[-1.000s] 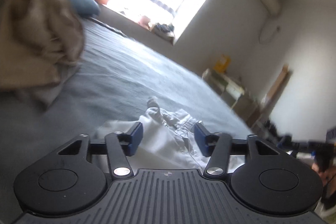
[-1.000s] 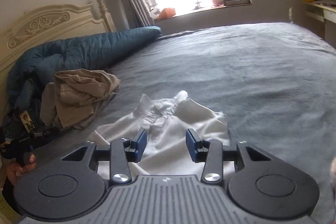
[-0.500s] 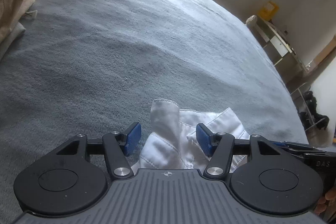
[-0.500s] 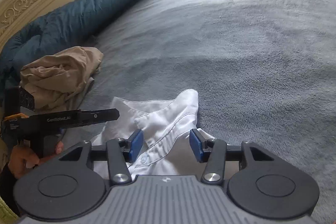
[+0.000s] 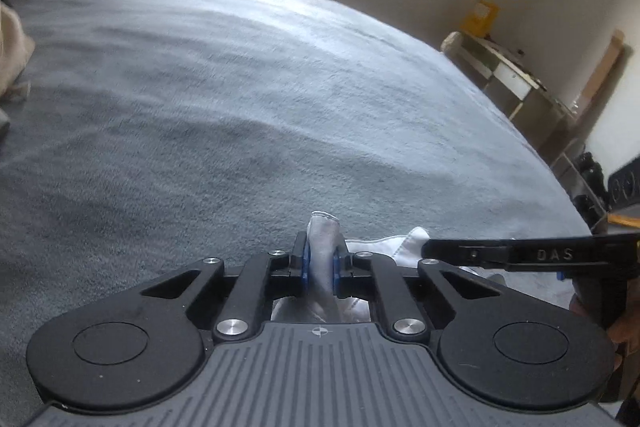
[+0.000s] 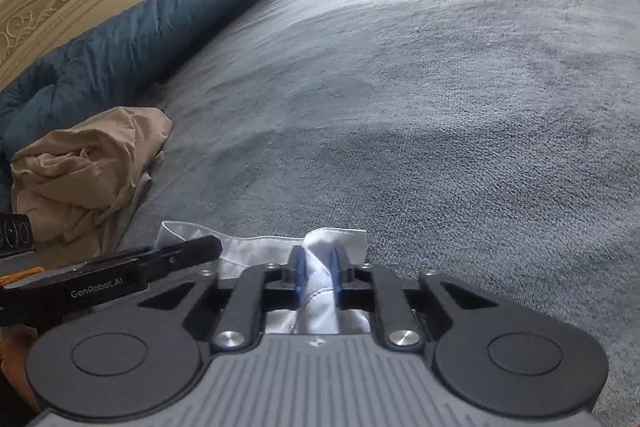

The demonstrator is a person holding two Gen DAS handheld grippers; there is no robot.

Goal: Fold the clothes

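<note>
The left gripper (image 5: 321, 269) has just closed, pinching a bunched fold of the white shirt (image 5: 322, 259); the right gripper (image 6: 319, 273) has likewise just clamped its creased, stitched edge. The shirt lies rumpled on the grey bedspread (image 6: 440, 87), a beige garment (image 6: 86, 167) lying near.

Grey bedspread (image 6: 440, 87), teal duvet (image 6: 140, 35) by carved headboard (image 6: 48, 11), low shelf (image 5: 516, 79) near wall
</note>
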